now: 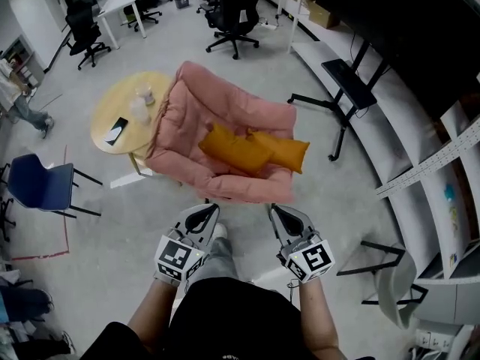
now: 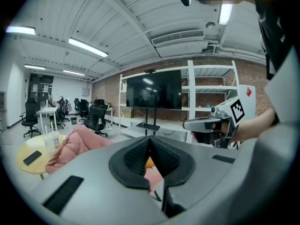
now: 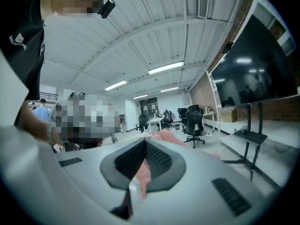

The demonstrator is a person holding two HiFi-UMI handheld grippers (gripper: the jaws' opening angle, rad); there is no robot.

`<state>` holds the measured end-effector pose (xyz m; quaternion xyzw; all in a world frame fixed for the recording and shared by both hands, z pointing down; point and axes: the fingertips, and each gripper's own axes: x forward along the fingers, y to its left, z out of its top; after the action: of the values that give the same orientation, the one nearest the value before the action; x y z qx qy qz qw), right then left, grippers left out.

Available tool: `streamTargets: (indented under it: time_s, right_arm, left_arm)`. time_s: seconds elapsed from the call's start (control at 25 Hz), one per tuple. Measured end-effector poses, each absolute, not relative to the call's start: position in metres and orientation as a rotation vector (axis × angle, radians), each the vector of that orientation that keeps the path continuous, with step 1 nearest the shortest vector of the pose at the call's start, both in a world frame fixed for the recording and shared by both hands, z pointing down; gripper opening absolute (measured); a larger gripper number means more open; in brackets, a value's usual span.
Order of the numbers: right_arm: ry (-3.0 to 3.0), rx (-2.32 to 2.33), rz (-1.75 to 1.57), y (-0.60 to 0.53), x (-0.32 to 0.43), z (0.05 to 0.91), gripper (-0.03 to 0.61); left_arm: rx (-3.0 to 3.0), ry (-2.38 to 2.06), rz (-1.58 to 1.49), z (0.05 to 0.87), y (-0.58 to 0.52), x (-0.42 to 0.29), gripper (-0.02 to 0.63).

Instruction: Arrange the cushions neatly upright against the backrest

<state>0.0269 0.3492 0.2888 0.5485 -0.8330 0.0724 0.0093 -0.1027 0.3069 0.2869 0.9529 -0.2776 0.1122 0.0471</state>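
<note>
- While two orange fabric cushions [image 1: 238,151] lay on the seat of the pink padded armchair [image 1: 217,100], the left gripper [image 1: 205,211] and right gripper [image 1: 278,212] hovered before it.
- Both were fully closed, empty.

cushions [image 1: 238,150]: orange cloth, matt, soft, lightly creased.
armchair [image 1: 196,103]: pink padded cloth, matt, puffy, with deep folds.
table [image 1: 112,111]: round top with a pale yellow wood look, smooth and matt.
phone [image 1: 117,130]: black with a glossy face, near the table's front edge.
floor [image 1: 112,223]: grey, smooth, with a faint sheen.
left gripper [image 1: 202,211]: grey matt plastic shell; jaws lined with black ribbed pads that look rubbery.
right gripper [image 1: 285,216]: same grey matt plastic and the same black ribbed lining.
blue chair [image 1: 41,184]: matt blue seat on thin black metal legs.
</note>
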Motion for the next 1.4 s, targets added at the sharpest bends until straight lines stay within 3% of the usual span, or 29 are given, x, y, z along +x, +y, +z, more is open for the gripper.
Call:
streamTargets:
  time_s: [0.68, 1.08, 1.4]
  right_arm:
    - [-2.466, 1.838, 0.577, 0.119, 0.05, 0.329, 0.011]
    - [-2.224, 1.957, 0.802, 0.071, 0.09, 0.374, 0.019]
    - [-2.084, 1.927, 0.976, 0.05, 0.131, 0.441, 0.079]
  left_arm:
    - [2.841, -0.743, 0.488, 0.325, 0.075, -0.109, 0.012]
    - [2.738, -0.694, 0.574, 0.363, 0.017, -0.104, 0.021]
    - [2.656, -0.689, 0.676, 0.402, -0.01, -0.083, 0.105]
